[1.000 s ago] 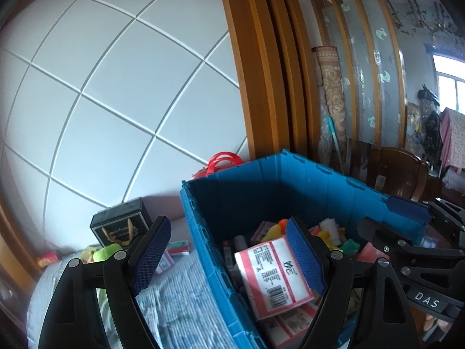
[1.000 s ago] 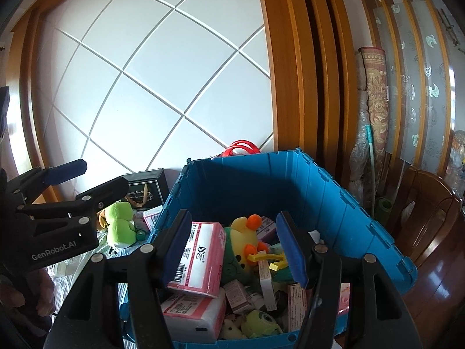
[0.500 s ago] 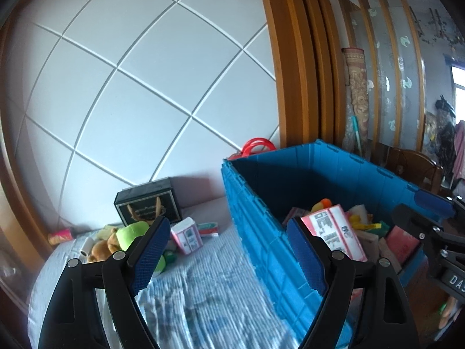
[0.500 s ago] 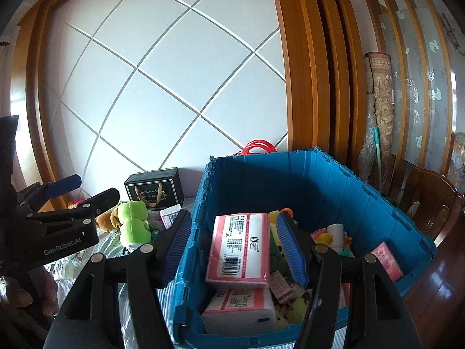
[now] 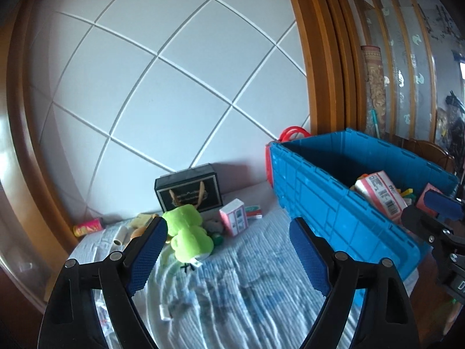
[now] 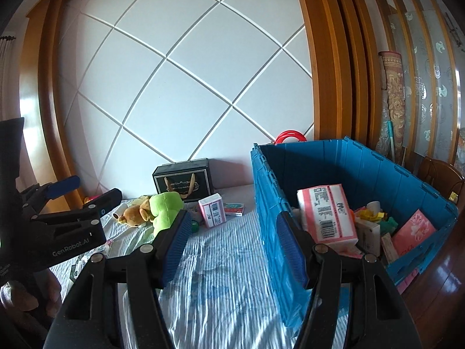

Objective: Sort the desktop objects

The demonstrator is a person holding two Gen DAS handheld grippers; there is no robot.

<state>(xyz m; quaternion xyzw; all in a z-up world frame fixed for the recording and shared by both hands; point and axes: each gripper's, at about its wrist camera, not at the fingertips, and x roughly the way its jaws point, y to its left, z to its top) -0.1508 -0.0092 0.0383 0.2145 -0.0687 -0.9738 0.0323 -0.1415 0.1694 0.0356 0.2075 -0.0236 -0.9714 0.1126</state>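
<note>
A blue plastic crate (image 5: pixel 334 203) (image 6: pixel 360 171) stands at the right on a blue-white striped cloth (image 5: pixel 232 290) and holds pink tissue packs (image 6: pixel 328 212), toys and small boxes. On the cloth to its left lie a green plush frog (image 5: pixel 189 232) (image 6: pixel 165 209), a brown plush (image 6: pixel 133 212), a small pink-white box (image 5: pixel 234 216) (image 6: pixel 212 209) and a black gift box (image 5: pixel 187 190) (image 6: pixel 183 180). My left gripper (image 5: pixel 228 257) is open and empty above the cloth, near the frog. My right gripper (image 6: pixel 235 250) is open and empty beside the crate's left wall.
A white panelled wall with a wood frame rises behind. A red ring (image 5: pixel 293 132) sits behind the crate. A pink tube (image 5: pixel 88 226) and a white roll (image 5: pixel 119 237) lie at the cloth's left. A flat red-green packet (image 6: pixel 234 208) lies by the small box.
Both grippers have swung left, from over the crate's contents to over the cloth. The plush toys and boxes have come into fuller view. Both stayed open and empty.
</note>
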